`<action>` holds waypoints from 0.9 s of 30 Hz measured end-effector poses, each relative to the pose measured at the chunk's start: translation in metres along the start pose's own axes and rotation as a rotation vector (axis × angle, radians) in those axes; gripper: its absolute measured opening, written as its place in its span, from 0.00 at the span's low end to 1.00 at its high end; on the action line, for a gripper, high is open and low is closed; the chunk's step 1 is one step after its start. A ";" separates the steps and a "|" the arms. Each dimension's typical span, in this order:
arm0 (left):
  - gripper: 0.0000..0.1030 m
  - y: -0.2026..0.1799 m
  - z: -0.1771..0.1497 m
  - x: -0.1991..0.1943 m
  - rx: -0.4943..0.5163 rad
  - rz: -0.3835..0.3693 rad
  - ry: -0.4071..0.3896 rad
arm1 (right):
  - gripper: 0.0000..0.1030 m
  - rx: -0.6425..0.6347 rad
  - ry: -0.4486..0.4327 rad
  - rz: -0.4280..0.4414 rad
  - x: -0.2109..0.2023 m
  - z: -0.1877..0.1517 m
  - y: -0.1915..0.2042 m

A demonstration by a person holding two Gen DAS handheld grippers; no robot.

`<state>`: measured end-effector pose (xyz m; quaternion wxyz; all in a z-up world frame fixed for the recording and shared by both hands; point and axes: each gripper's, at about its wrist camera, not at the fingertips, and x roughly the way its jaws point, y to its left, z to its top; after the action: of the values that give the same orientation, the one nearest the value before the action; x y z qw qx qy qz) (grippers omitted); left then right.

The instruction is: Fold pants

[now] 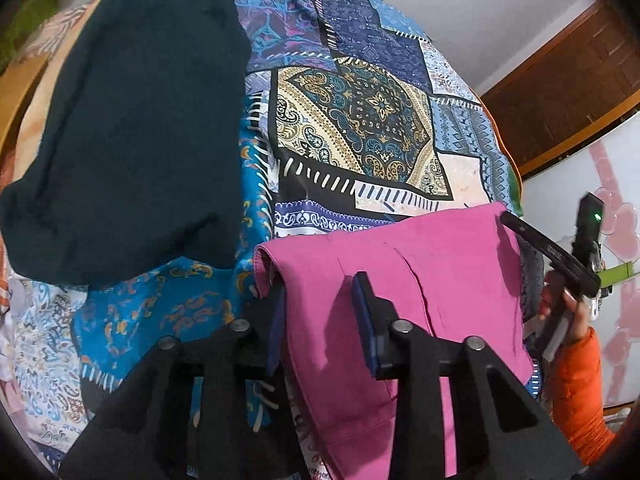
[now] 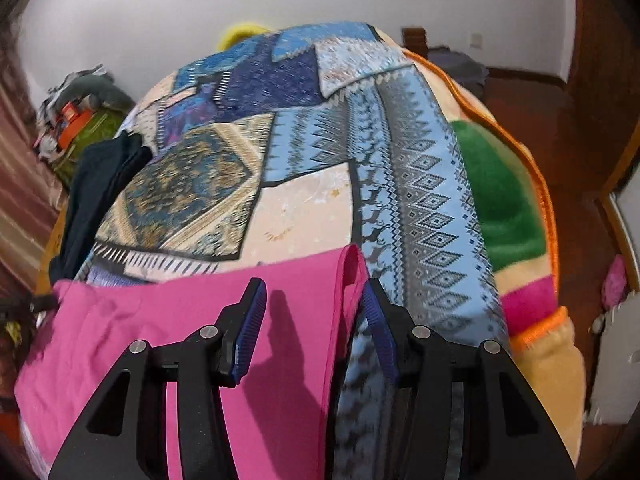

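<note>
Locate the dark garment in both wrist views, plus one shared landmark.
Left wrist: dark garment fills the upper left, lying flat on the quilt.
Right wrist: dark garment is a narrow strip at the left edge, mid-height, beyond the pink pants.
Shared landmark: the gold-and-teal paisley patch, just right of the garment in both.

Pink pants (image 1: 400, 264) on blue/cream patchwork paisley bedspread (image 1: 360, 128), w/ dark teal garment (image 1: 136, 128), orange sleeve (image 1: 580, 392)
</note>
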<state>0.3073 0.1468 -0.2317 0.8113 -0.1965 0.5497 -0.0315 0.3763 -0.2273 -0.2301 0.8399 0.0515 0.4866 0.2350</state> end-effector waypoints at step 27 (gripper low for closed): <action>0.06 -0.020 -0.015 -0.019 0.210 0.239 -0.091 | 0.25 -0.101 -0.083 -0.097 -0.002 0.003 0.020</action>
<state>0.2892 0.1289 -0.2128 0.8496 -0.0452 0.5253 0.0168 0.3713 -0.2097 -0.2209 0.8712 -0.0046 0.4409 0.2159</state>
